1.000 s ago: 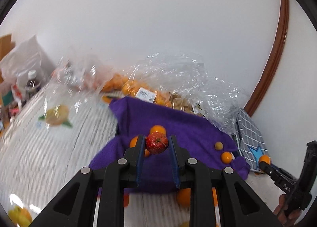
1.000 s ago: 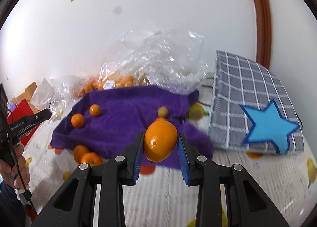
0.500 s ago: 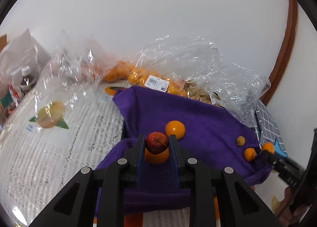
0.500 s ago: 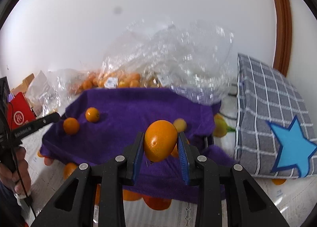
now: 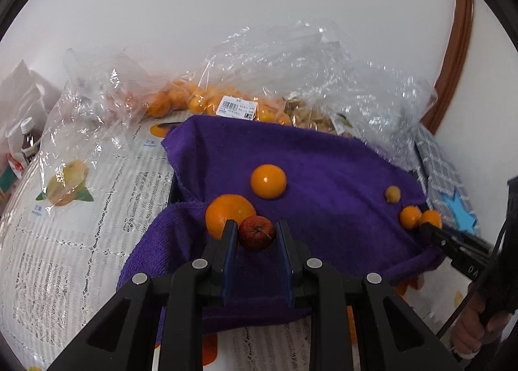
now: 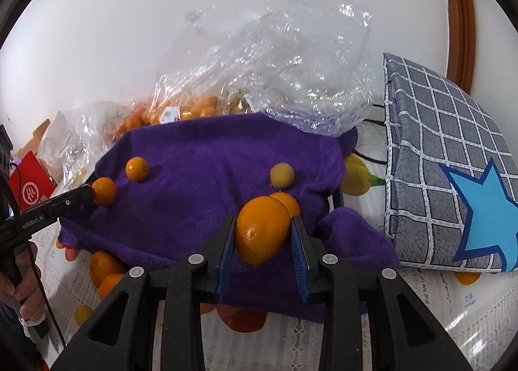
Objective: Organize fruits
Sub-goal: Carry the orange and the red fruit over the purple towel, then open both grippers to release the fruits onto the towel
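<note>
Carrying a small red fruit [image 5: 256, 233] in my left gripper [image 5: 255, 235], pads pinching its sides at lower centre, I am also clamping an orange [image 6: 261, 234] in my right gripper [image 6: 263, 235]. Both are hovering over the purple towel [image 5: 323, 177]. Risk: released fruit is likely rolling off the sloping cloth towards loose oranges. What the towel is covering is staying hidden; the bagged fruit at upper centre is hard to identify.

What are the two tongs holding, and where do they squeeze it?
Left tongs squeeze a small red fruit by its sides. Right tongs squeeze an orange by its sides.
</note>
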Demonstrator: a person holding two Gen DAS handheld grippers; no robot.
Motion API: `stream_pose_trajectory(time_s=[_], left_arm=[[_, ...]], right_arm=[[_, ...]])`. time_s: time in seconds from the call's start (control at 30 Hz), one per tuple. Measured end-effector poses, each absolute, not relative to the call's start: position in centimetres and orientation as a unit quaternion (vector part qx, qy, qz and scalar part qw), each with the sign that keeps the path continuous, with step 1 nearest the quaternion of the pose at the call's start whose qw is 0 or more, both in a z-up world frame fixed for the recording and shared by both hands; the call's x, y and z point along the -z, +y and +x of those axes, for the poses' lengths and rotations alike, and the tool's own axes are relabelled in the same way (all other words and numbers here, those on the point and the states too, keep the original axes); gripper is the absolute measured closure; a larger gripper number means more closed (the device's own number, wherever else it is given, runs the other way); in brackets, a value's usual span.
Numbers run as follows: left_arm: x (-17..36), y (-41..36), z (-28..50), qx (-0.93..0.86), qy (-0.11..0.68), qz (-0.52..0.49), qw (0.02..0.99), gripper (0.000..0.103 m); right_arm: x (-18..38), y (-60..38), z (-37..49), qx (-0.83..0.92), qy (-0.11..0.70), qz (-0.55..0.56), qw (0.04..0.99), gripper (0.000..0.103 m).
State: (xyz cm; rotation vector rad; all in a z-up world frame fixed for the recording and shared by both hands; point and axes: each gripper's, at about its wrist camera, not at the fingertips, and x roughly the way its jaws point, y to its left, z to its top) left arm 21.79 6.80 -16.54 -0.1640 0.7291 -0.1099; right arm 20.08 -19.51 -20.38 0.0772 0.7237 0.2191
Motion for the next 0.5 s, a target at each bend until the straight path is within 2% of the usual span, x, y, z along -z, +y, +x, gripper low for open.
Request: stream_pose_trajectory(time_s=[0.5], left_arm=[[17.56, 6.53, 22.63, 0.056, 0.384, -0.072, 0.919, 0.080]], right_arm=[[21.03, -18.87, 20.32, -0.102, 0.367, 0.015, 0.925, 0.070]])
